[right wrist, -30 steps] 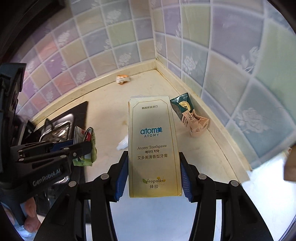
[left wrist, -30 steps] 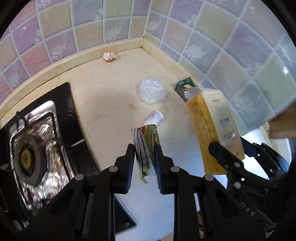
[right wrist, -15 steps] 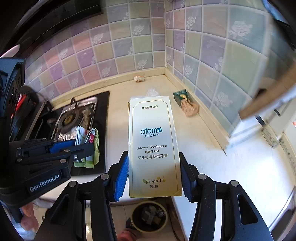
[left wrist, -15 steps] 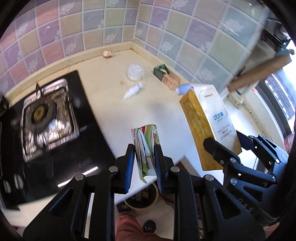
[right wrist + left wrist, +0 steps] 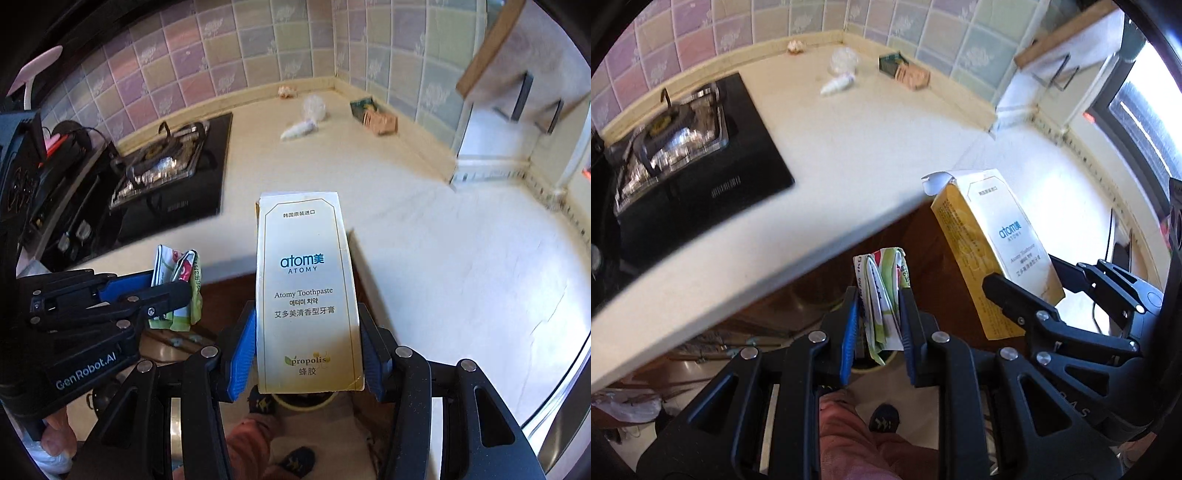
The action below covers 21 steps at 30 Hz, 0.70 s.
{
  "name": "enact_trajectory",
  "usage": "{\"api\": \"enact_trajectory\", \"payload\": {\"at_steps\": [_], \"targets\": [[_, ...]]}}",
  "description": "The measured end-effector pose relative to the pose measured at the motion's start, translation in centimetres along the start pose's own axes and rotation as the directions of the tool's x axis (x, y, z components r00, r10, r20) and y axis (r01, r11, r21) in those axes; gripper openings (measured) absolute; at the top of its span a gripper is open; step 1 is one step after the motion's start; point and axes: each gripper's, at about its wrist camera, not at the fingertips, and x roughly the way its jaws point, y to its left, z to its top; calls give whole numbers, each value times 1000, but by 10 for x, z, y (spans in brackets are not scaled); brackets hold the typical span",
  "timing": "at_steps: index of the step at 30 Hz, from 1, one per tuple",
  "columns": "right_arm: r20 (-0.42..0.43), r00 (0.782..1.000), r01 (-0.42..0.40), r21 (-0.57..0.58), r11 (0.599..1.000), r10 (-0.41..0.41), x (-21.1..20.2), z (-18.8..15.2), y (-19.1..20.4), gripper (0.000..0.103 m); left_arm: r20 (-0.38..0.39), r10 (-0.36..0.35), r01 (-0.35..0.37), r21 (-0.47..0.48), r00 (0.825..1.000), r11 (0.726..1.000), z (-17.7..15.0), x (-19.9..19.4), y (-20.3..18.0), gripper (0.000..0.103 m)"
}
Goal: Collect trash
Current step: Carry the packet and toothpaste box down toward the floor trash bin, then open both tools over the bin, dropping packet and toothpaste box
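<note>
Grippers (image 5: 306, 354) pinch cardboard box (image 5: 306, 288), crumpled wrapper (image 5: 882, 295).

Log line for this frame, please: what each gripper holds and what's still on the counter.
left gripper: shut on folded wrapper | right gripper: shut on toothpaste box | counter: several scraps left near corner | bin: rim under box

Cream tabletop (image 5: 857, 122) ran diagonally across frame, front edge at centre. Black gas hob (image 5: 690, 155) set into it, left of frame, foil around the burner. Toward the far corner, upper centre: crumpled clear plastic (image 5: 843, 59), small white tube (image 5: 836, 84) just beside it, green packet (image 5: 890, 62) touching a tan carton (image 5: 913, 76), an orange-white scrap (image 5: 795, 46) against the wall.
</note>
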Motion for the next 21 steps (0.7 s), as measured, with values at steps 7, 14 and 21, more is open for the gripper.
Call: {"api": "enact_trajectory", "payload": {"at_steps": [7, 14, 21], "targets": [[-155, 987, -34, 82, 996, 46, 76, -71, -13, 50, -129, -43, 40, -21, 991, 999, -52, 81, 14, 19], [-295, 954, -12, 162, 987, 60, 177, -152, -30, 50, -256, -74, 62, -55, 964, 997, -99, 190, 35, 19], [-355, 934, 33, 163, 986, 27, 282, -217, -49, 51, -320, -65, 55, -42, 945, 998, -129, 302, 52, 23]]}}
